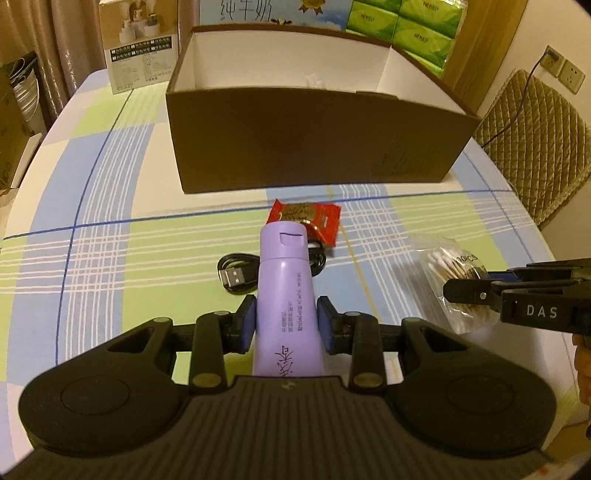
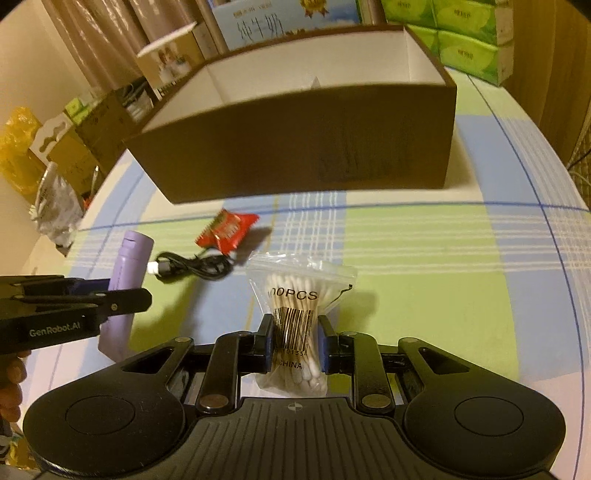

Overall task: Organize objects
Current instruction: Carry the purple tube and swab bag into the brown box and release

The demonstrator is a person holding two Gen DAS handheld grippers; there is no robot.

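Note:
My left gripper (image 1: 286, 323) is shut on a purple tube (image 1: 286, 295), cap pointing away from me, held above the tablecloth. My right gripper (image 2: 295, 341) is shut on a clear bag of cotton swabs (image 2: 299, 317), pinched at its barcode. From the left wrist view that bag (image 1: 448, 280) and the right gripper (image 1: 472, 291) show at the right edge. The right wrist view shows the tube (image 2: 127, 280) and the left gripper (image 2: 110, 295) at the left. A brown open box (image 1: 310, 144) with white inner walls stands ahead of both. A red snack packet (image 1: 310, 218) and a black USB cable (image 1: 236, 275) lie between.
The checked blue-green tablecloth (image 1: 110, 240) covers a round-edged table. Behind the box (image 2: 295, 147) stand cartons and green tissue packs (image 1: 413, 26). A quilted chair (image 1: 532, 140) is at the right. Cardboard boxes and bags (image 2: 55, 158) sit off the table's left edge.

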